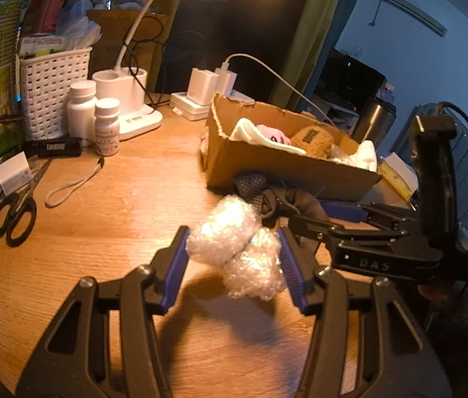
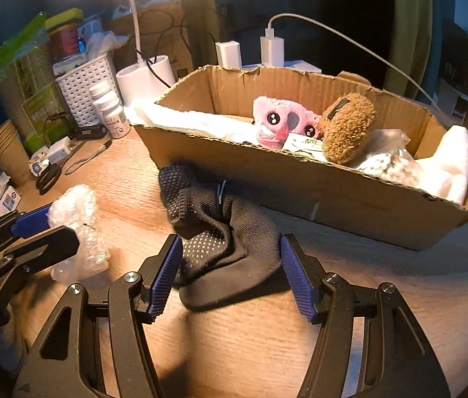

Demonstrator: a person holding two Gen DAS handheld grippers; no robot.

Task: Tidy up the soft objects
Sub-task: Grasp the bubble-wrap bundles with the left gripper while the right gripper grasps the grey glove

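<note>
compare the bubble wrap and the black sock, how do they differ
The bubble wrap is clear, shiny and crumpled into a wad; the black sock is dark, knitted and dotted with grip studs. The wrap sits between the left hand-held gripper pads, the sock between the right hand-held gripper pads. Both are soft and still outside the cardboard box.

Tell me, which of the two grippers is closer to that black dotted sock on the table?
Right. The right gripper straddles the black sock, one blue pad on each side. The left gripper is off to the sock's left, around the bubble wrap.
</note>
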